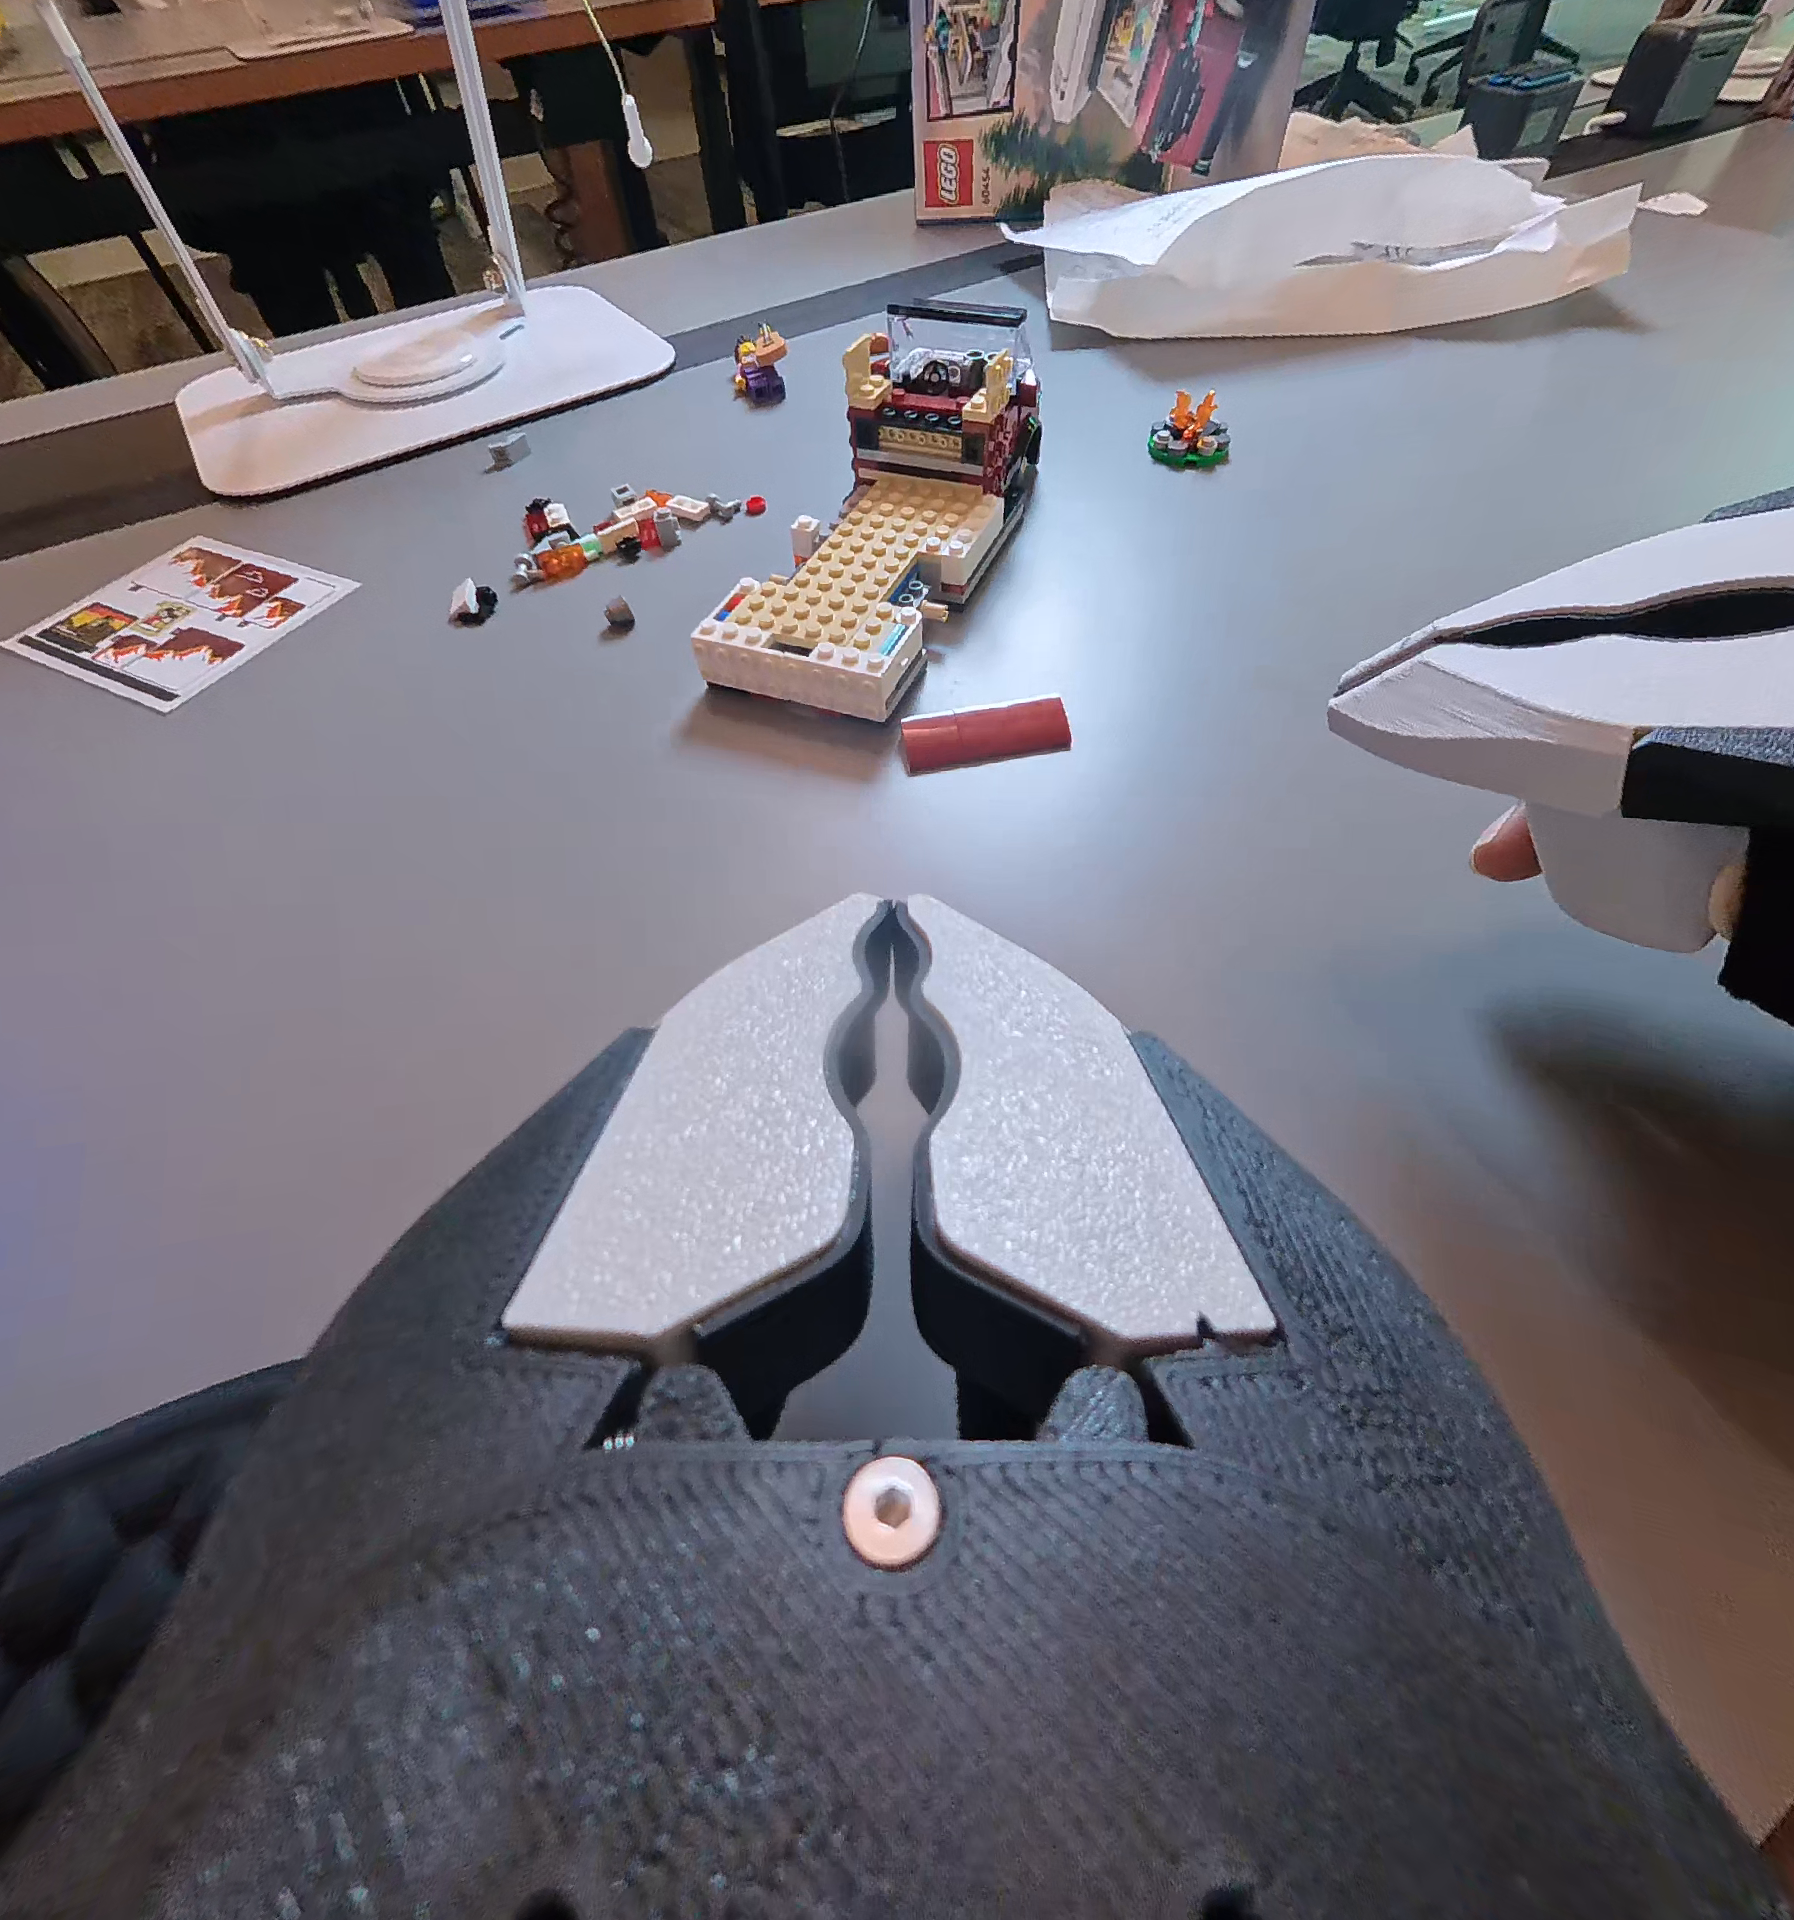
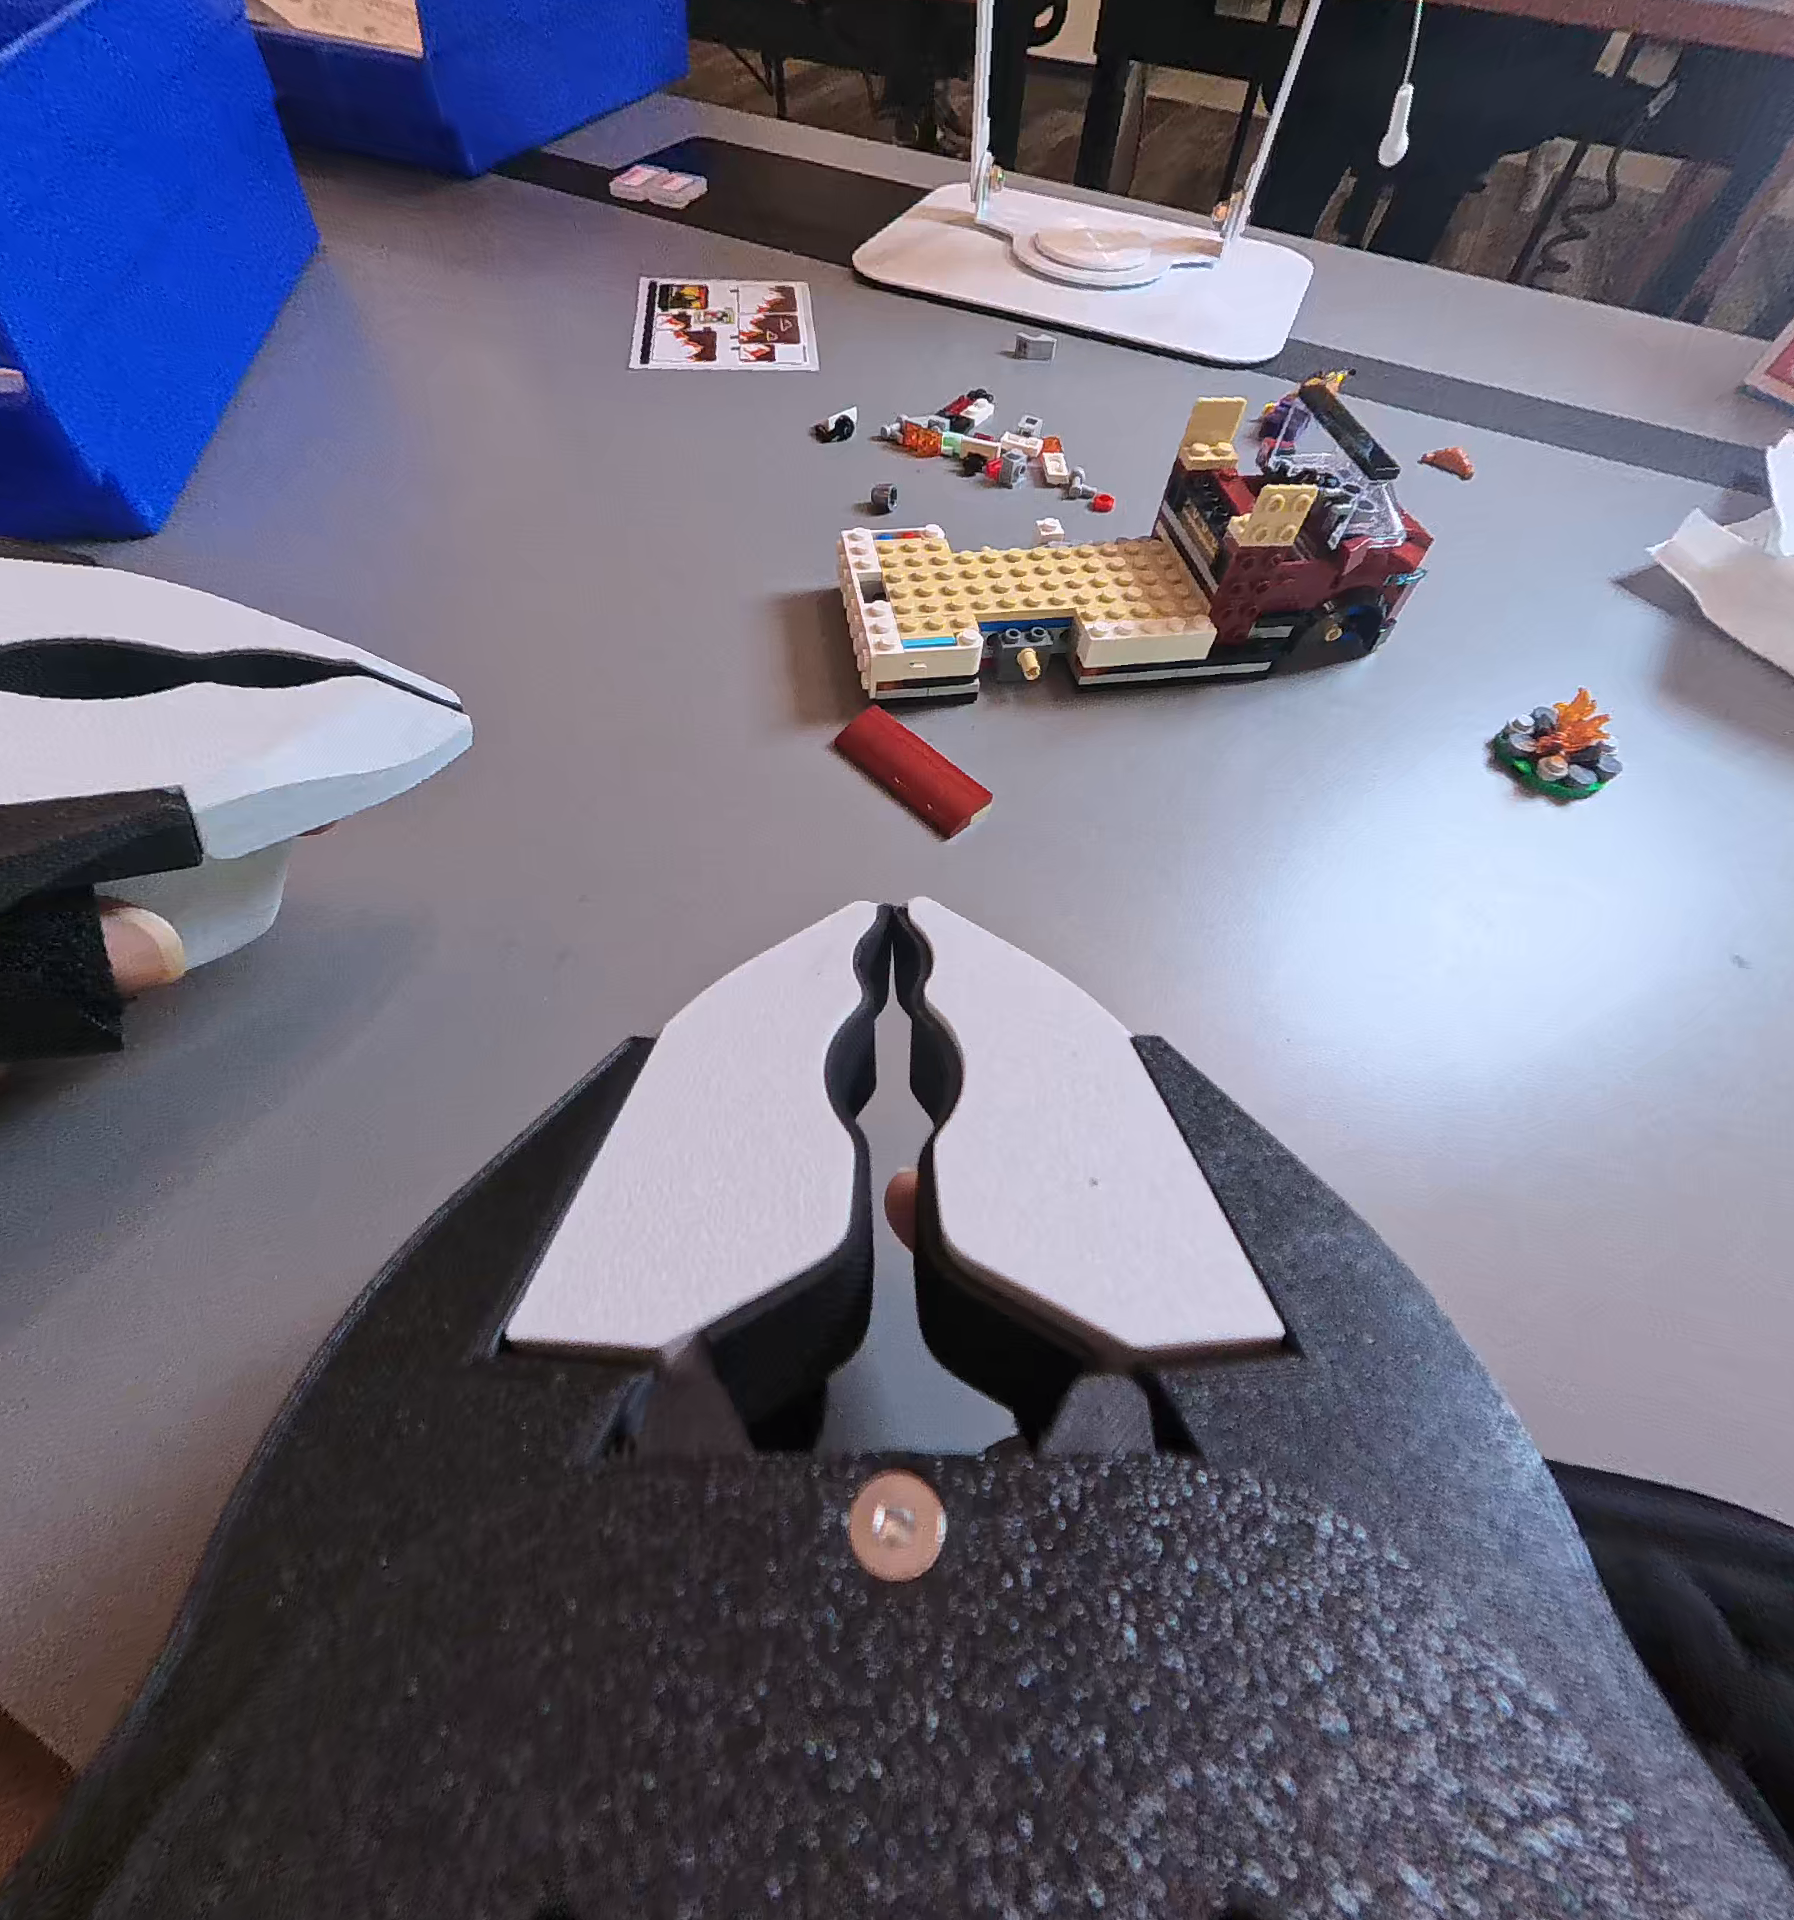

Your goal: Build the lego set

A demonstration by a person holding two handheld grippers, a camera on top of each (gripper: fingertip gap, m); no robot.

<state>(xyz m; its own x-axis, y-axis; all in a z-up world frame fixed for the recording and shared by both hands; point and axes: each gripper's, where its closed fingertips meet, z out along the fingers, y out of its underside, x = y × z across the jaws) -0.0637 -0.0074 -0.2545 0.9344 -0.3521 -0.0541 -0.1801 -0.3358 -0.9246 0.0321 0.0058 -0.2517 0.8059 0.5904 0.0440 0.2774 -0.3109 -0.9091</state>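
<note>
A dark red curved brick (image 2: 914, 771) lies flat beside the brick truck (image 2: 1111, 592).

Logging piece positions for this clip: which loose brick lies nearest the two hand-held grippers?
The dark red curved brick, lying alone just in front of the half-built truck. The other loose bricks sit scattered behind the truck, farther off.

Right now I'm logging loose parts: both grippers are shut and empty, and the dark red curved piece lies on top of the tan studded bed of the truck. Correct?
Not quite. The dark red curved piece lies on the grey table, just in front of the truck, as the right wrist view shows. Both grippers, left and right, are indeed shut and empty.
</note>
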